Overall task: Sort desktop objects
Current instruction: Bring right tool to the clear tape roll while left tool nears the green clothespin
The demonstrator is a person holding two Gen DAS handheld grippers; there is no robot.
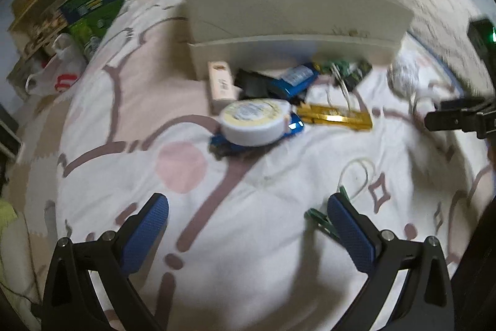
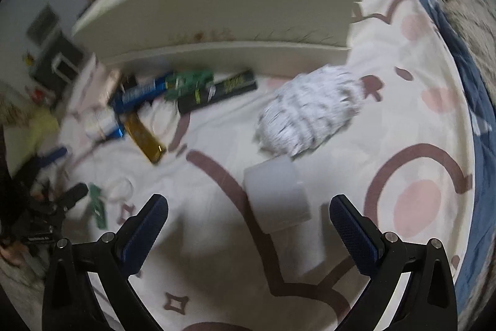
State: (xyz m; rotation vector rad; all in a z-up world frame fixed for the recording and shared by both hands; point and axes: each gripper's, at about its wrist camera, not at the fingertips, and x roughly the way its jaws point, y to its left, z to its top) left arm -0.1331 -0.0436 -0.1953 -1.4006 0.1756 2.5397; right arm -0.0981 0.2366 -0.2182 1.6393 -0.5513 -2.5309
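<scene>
Both grippers hover over a patterned bedspread (image 1: 248, 238) with jaws wide and empty. The right gripper (image 2: 248, 216) frames a white roll (image 2: 277, 194); the left gripper (image 1: 248, 216) faces a round white tin (image 1: 255, 124) lying just before a white tray (image 1: 294, 17).

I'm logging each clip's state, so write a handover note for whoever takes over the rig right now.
Left gripper: open, empty, a green clip by its right finger.
Right gripper: open, empty, a white roll just ahead.
Round white tin, gold packet and blue packet lie piled before the white organizer.
Nothing held; the pile is left to sort.
</scene>
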